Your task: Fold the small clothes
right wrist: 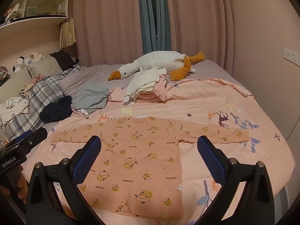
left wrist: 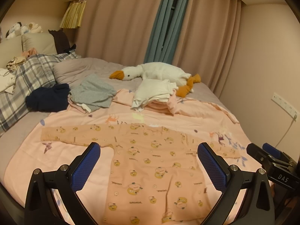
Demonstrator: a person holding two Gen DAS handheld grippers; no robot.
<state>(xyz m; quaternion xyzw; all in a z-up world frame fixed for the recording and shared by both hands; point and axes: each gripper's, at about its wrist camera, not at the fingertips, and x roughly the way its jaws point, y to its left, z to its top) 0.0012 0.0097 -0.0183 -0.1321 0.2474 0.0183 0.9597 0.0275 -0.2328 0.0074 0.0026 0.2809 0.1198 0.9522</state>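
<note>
We are holding the left gripper [left wrist: 149, 166] and right gripper [right wrist: 149, 159] spread wide, gripping nothing. The orange shirt [right wrist: 142, 153] is lying flat on the pink quilt [right wrist: 215, 101], sleeves outstretched, nearer us than the plush goose [right wrist: 159, 63].

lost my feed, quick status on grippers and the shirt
Left gripper open, right gripper open, both empty. Orange duck-print shirt flat, sleeves spread, unfolded. Nothing lying on it.

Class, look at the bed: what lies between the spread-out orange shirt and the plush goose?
A small stack of folded clothes, cream on top, pink beneath, on the pink printed blanket, just before the plush goose. The orange shirt lies nearer. Clearest from the right wrist.
</note>
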